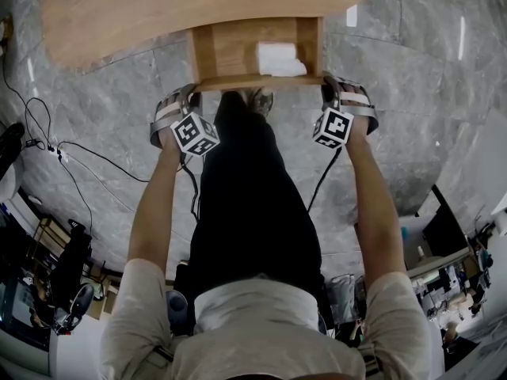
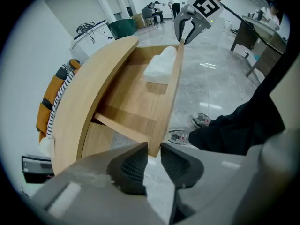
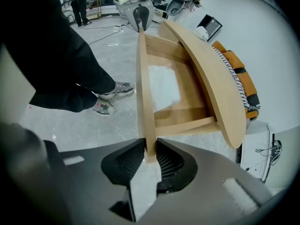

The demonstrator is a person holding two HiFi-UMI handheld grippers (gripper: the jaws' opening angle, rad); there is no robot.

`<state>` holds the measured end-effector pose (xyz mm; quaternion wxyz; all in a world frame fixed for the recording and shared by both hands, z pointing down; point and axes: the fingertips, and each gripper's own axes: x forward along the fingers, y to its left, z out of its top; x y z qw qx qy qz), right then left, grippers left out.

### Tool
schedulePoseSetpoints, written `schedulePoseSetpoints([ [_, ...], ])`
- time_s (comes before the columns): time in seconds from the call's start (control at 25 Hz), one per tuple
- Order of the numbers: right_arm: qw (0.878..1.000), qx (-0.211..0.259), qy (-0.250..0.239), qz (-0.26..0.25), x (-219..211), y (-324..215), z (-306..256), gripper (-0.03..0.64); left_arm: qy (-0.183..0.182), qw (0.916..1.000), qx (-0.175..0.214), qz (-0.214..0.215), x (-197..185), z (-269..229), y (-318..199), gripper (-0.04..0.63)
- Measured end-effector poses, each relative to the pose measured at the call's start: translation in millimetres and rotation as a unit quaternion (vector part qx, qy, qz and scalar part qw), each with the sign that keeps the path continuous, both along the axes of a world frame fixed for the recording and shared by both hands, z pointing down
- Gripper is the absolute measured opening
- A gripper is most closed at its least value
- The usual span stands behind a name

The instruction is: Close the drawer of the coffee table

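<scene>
The wooden coffee table [image 1: 158, 6] has its drawer pulled out toward me, with a white cloth [image 1: 279, 58] lying inside. My left gripper [image 1: 188, 95] is at the left end of the drawer front [image 1: 257, 82]. In the left gripper view the drawer front [image 2: 166, 107] has its corner between the tips of the left gripper [image 2: 151, 161], which stands open with a slight gap. My right gripper [image 1: 329, 84] is at the right end. In the right gripper view the right gripper [image 3: 150, 161] is shut on the drawer front [image 3: 144, 88], both pads pressing the board.
The person's black trousers and shoes [image 1: 257, 100] stand right in front of the drawer, between the two grippers. Cables [image 1: 79, 157] trail over the grey marble floor at the left. An orange striped thing [image 3: 239, 78] lies beyond the table top. Desks and clutter line the room's edges.
</scene>
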<state>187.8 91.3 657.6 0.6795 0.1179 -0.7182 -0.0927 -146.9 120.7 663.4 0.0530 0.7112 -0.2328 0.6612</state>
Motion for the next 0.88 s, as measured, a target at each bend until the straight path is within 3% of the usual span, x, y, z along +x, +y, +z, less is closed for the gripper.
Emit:
schedulePoseSetpoints([
  [0.88, 1.000, -0.004, 0.006, 0.007, 2.1, -16.0, -4.2, 0.087, 0.000, 1.0000, -0.007, 0.001, 1.4, -3.4, -9.8, 0.109],
])
